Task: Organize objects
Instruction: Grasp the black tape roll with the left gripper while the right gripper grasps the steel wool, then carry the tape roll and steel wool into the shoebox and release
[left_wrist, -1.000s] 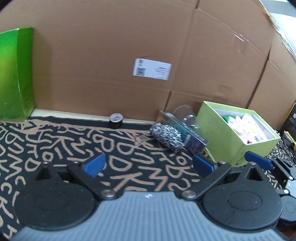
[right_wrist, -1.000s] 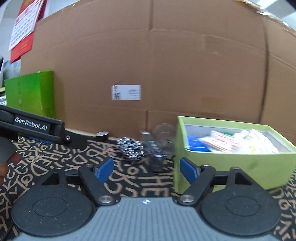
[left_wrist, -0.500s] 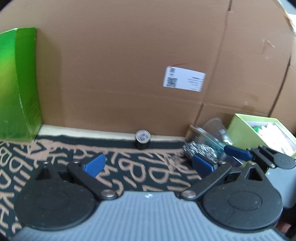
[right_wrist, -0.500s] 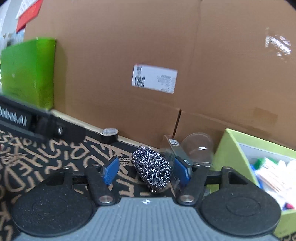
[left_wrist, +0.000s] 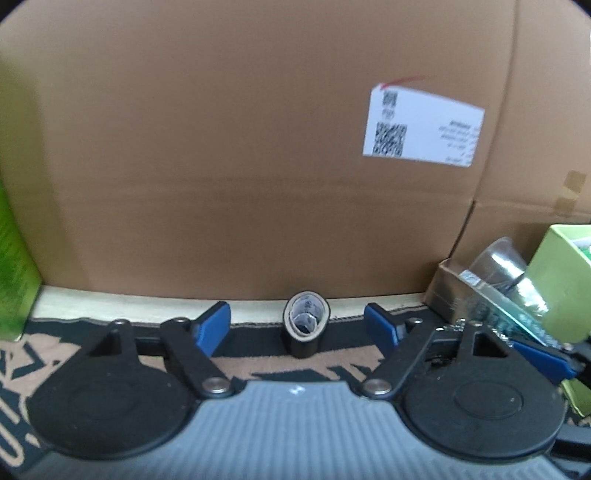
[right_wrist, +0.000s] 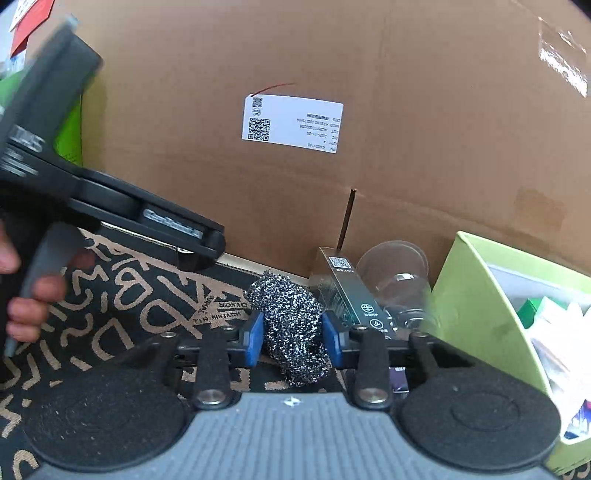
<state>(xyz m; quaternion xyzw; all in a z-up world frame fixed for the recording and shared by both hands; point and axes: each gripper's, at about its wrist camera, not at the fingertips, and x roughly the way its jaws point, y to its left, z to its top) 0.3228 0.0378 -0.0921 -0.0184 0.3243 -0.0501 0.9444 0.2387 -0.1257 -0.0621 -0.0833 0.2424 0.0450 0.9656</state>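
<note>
A small black tape roll (left_wrist: 305, 329) stands on edge on the patterned mat by the cardboard wall. My left gripper (left_wrist: 297, 328) is open, its blue pads on either side of the roll and apart from it. A steel wool scrubber (right_wrist: 291, 326) lies on the mat. My right gripper (right_wrist: 291, 336) has both blue pads against the scrubber's sides, shut on it. The left gripper's body (right_wrist: 110, 206) shows at left in the right wrist view.
A clear-lidded dark box (right_wrist: 351, 295) and a clear plastic cup (right_wrist: 397, 275) lie right of the scrubber. An open light-green box (right_wrist: 476, 321) with packets stands at right. A tall green box (left_wrist: 14, 266) stands at far left. A cardboard wall (left_wrist: 258, 147) backs the mat.
My left gripper moved forward until the tape roll sits between its pads. My right gripper moved forward and closed onto the steel wool scrubber.
</note>
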